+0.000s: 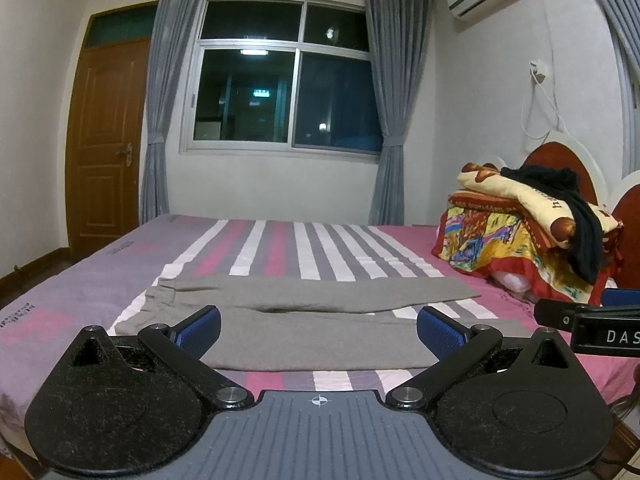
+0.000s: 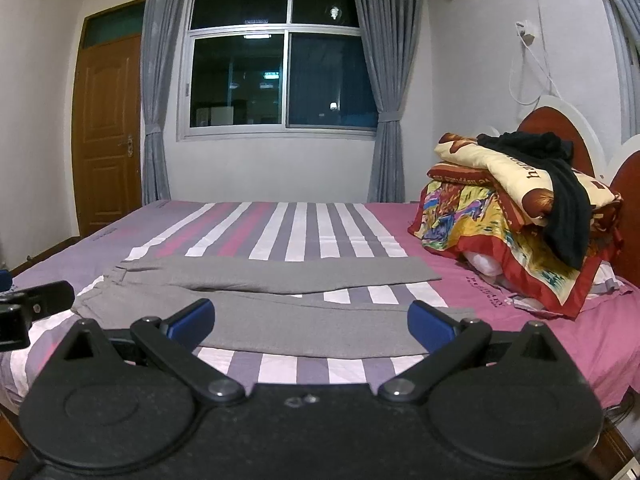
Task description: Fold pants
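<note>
1. So we've got the grey pants (image 1: pixel 312 320) laid out flat on the bed (image 1: pixel 80 288), on top of the striped sheet, waistband off to the left and both legs running out to the right.
2. The two legs sit side by side, splitting apart a little toward the cuffs, so a wedge of sheet shows between them on the right.
3. Our left hand-held gripper (image 1: pixel 318 330) hovers near the front edge of the bed with its blue pads spread wide. Nothing is between them; the near leg just shows through the gap.
4. Our right hand-held gripper (image 2: pixel 311 322) looks much the same: jaws wide apart, empty, held low over the near side of the pants.
5. Each one pokes into the other's view at the edge, so they sit next to each other.
6. Over by the red headboard (image 2: pixel 552 128) there's a pile of colourful folded blankets (image 2: pixel 480 216) with a black garment (image 2: pixel 560 192) draped over the top, well apart from the pants.
7. Behind the bed: a dark window (image 1: pixel 288 80) with grey curtains and a wooden door (image 1: pixel 108 140) on the left.
</note>
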{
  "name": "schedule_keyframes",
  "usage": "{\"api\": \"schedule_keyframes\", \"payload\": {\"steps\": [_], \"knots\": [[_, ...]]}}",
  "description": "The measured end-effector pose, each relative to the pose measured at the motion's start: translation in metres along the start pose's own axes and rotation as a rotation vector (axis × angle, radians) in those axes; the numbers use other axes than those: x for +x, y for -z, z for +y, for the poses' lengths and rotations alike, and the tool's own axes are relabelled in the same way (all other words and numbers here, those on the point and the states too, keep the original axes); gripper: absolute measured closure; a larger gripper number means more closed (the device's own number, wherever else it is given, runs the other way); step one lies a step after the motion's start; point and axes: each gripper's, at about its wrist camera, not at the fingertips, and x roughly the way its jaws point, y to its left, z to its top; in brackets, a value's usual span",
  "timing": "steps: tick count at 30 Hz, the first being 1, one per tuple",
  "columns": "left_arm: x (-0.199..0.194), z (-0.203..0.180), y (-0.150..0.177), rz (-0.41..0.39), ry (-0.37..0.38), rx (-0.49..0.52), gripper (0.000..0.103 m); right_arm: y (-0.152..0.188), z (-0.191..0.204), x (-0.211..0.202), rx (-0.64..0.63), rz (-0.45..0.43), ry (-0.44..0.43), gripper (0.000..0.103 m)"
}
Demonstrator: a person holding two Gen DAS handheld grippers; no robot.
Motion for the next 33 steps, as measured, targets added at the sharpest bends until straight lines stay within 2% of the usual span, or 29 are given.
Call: {"api": "schedule_keyframes", "payload": {"steps": [33], "knots": [[-0.0029,0.0007,0.0016,-0.009,-0.006,0.003,0.0,-0.0002,0.0045,-0.0027,0.003,-0.013,0.008,0.0]]}}
